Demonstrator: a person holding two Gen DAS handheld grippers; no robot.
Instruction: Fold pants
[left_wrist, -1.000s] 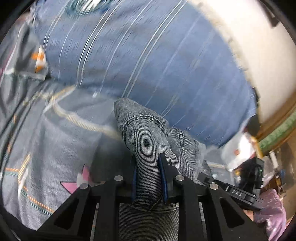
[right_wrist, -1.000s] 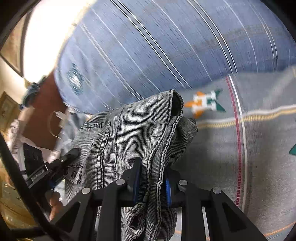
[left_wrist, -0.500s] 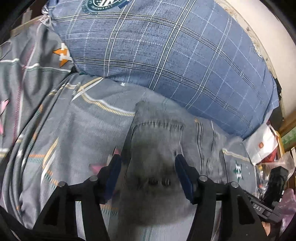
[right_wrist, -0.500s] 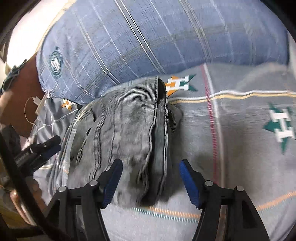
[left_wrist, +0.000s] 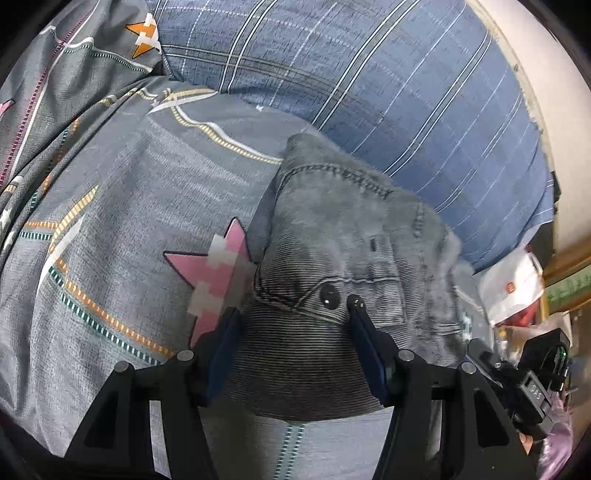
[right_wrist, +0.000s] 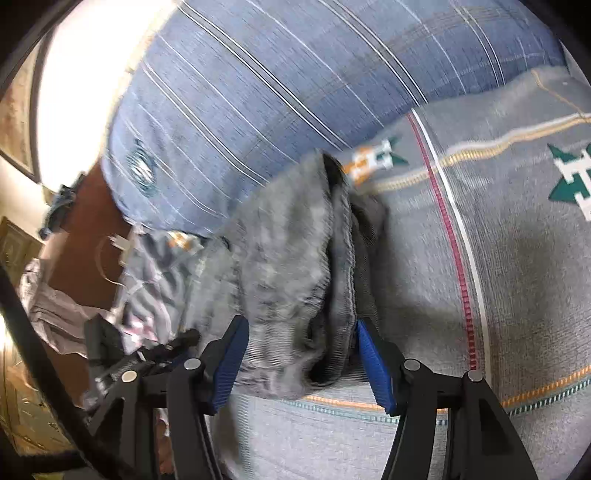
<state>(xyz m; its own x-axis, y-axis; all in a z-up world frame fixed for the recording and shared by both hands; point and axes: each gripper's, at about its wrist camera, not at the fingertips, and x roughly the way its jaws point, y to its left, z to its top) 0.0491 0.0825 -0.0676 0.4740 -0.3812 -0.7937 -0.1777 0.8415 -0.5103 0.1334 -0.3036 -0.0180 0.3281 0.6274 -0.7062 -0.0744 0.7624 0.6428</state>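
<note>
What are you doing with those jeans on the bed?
A person is folding grey jeans on a bed covered by a grey patterned sheet, using a gripper in each hand. The folded jeans lie on the sheet in front of a blue plaid pillow. The left gripper is open with the denim between its fingers, not squeezed. The right gripper straddles the other edge, and its jaws are closing.

Grey ribbed denim pants (left_wrist: 332, 258) at centre frame. Grey bedsheet (left_wrist: 129, 221) with pink star, orange-teal dashed stripes lower left. Blue plaid pillow (left_wrist: 369, 74) with white lines across the top.
</note>
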